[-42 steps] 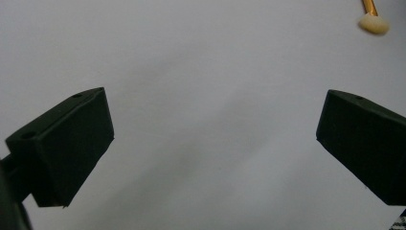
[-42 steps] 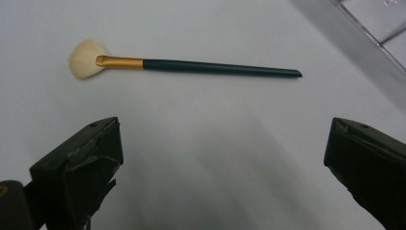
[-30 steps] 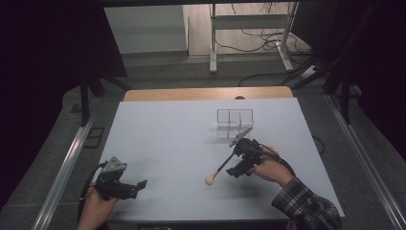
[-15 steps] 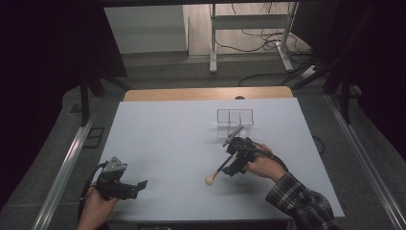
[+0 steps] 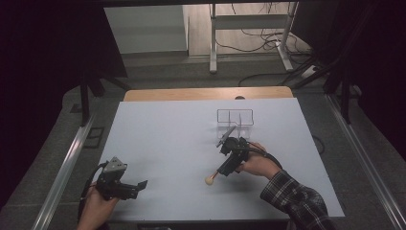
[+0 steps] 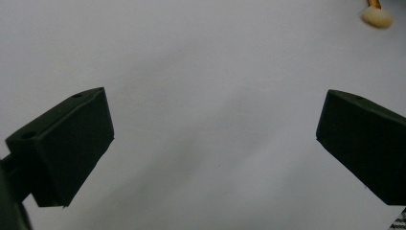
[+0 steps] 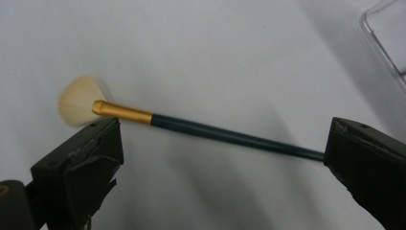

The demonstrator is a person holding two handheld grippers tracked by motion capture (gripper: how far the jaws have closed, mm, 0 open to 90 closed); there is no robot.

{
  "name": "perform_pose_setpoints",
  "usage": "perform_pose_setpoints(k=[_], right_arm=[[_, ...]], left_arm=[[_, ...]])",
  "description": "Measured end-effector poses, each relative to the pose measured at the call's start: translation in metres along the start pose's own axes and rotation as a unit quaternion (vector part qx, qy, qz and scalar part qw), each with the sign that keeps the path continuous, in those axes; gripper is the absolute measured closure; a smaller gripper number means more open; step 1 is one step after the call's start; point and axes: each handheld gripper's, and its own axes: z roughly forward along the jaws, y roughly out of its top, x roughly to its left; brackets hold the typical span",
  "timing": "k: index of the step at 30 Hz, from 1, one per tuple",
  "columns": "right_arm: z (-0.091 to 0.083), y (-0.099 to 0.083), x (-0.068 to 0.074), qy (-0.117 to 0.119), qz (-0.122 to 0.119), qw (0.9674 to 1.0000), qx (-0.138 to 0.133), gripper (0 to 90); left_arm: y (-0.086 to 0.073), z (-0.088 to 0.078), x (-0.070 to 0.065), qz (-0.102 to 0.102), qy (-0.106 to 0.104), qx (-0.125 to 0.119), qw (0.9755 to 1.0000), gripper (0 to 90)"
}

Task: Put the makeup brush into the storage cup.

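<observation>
**Right gripper spread over a makeup brush**

The right gripper [image 7: 222,158] hangs with jaws wide apart over a fan makeup brush [image 7: 191,128] lying flat on the white table [image 5: 163,143], not gripping it. A clear divided organizer [image 5: 235,120] stands just beyond. The left gripper [image 6: 215,143], also released, hovers well apart near the table's front-left.

No readable text, label, brand, number or sign appears anywhere in these pictures. At the bottom right corner of the left gripper view, beside the jaw, there is a small strip with dark marks that might be print, but it is cut off by the edge and too blurred to read.
</observation>
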Motion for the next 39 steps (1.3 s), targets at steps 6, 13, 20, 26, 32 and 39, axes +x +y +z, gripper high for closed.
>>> perform_pose_setpoints(k=[6, 13, 20, 26, 32, 39], right_arm=[[0.005, 0.008, 0.003, 0.009, -0.011, 0.9999, 0.003, 0.2], [0.012, 0.013, 0.007, 0.021, -0.026, 0.9994, 0.01, 0.5], [0.018, 0.013, 0.007, 0.018, -0.029, 0.9993, 0.013, 2.8], [0.024, 0.009, 0.005, 0.026, -0.03, 0.9989, 0.022, 5.9], [0.025, 0.007, 0.004, 0.028, -0.043, 0.9985, 0.021, 9.3], [0.015, 0.005, 0.004, 0.042, -0.074, 0.9962, 0.017, 49.0]], left_arm=[[0.0, 0.0, 0.0, 0.0, 0.0, 0.001, 1.0, 0.0], [0.0, 0.0, 0.0, 0.0, -0.001, 0.003, 1.0, 0.0], [0.0, 0.001, 0.0, 0.001, -0.002, 0.004, 1.0, 0.0], [0.0, 0.001, 0.0, 0.001, -0.002, 0.006, 1.0, 0.0], [0.0, 0.002, 0.0, 0.001, -0.002, 0.008, 1.0, 0.0], [0.0, 0.002, -0.001, 0.004, -0.002, 0.012, 0.9999, 0.0]])
